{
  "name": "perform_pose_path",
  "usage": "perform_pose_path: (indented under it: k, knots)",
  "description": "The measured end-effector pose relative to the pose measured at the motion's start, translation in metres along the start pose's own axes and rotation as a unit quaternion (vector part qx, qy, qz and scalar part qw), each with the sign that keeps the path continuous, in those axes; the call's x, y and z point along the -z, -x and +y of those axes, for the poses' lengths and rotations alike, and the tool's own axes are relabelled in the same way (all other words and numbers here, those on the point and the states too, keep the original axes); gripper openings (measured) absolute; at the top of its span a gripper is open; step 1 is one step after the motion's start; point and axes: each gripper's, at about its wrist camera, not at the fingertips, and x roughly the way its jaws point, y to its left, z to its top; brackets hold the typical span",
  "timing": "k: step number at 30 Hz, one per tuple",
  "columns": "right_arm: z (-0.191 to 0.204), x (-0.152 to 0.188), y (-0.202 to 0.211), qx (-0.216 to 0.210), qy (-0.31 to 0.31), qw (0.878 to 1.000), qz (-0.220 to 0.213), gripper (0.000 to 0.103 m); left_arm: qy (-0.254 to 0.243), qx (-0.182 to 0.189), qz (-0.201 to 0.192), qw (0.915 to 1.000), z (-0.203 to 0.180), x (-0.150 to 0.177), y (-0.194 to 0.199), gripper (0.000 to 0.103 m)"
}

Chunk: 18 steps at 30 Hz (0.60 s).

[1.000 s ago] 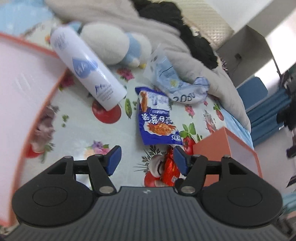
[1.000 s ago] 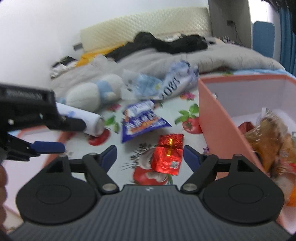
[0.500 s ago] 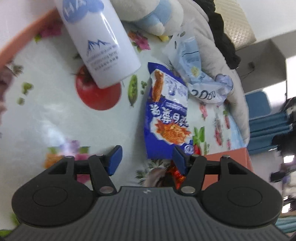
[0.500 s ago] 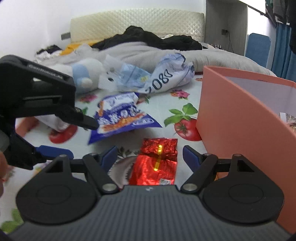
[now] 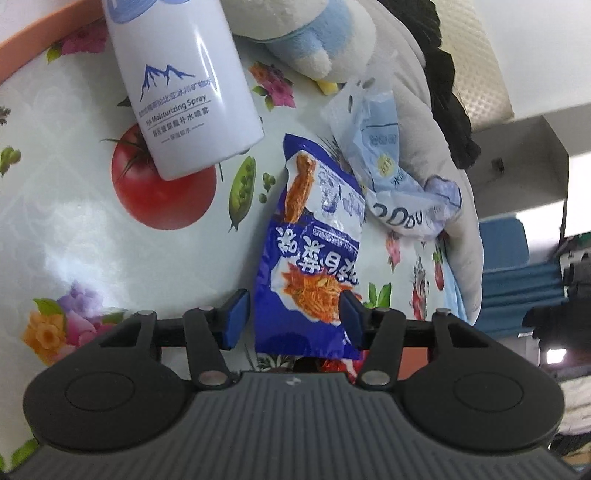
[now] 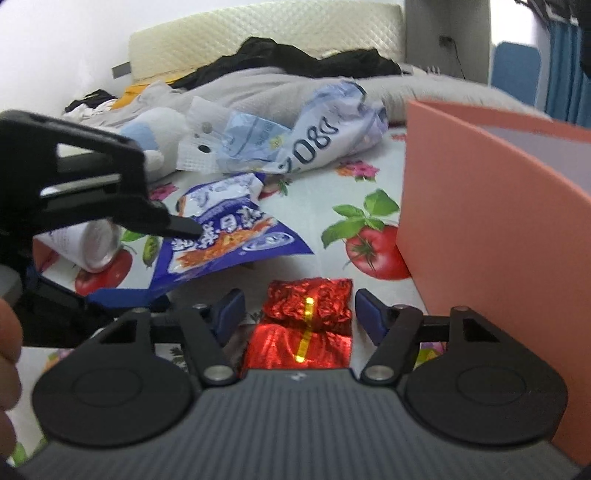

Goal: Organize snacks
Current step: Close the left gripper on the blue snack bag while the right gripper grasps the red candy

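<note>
On the fruit-print table, left gripper [image 5: 291, 319] and right gripper [image 6: 299, 314], jaws closing, unclamped, straddle blue packet [image 5: 314, 266] and red packet [image 6: 306, 325]; we expect foil slipping.

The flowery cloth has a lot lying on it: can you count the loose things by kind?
Snack packets: 2, a blue packet and a red foil packet.
Crumpled pale blue wrappers: 1 heap; pieces inside cannot be separated.
Spray bottles: 1.
Plush toys: 1.
Orange boxes: 1.
Total: 6.
</note>
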Motion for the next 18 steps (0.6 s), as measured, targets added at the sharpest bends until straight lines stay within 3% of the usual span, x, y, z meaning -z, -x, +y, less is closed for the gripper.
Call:
perform_pose_path:
  k: [4,6,8,14,18]
  knots:
    - [-0.003,0.001,0.001,-0.012,-0.002,1.000,0.000,0.055,0.015,0.005,0.010,0.9998,0.000,0.000,-0.006,0.048]
    - [-0.005,0.002,0.004,-0.015,-0.002,1.000,0.004,0.055,0.024,0.011,0.013,0.9996,0.002,0.002,-0.010,0.043]
    - [-0.004,0.003,0.008,-0.016,0.003,1.000,0.007,0.055,0.028,0.010,0.014,0.9995,0.003,0.004,-0.013,0.030]
    - [-0.006,0.009,0.025,-0.024,0.006,1.000,0.017,0.055,0.042,0.007,0.013,0.9990,0.012,0.011,-0.013,0.005]
    - [-0.006,0.010,0.042,-0.036,0.005,0.999,0.019,0.055,0.007,-0.005,-0.005,1.0000,0.009,0.019,0.005,0.002]
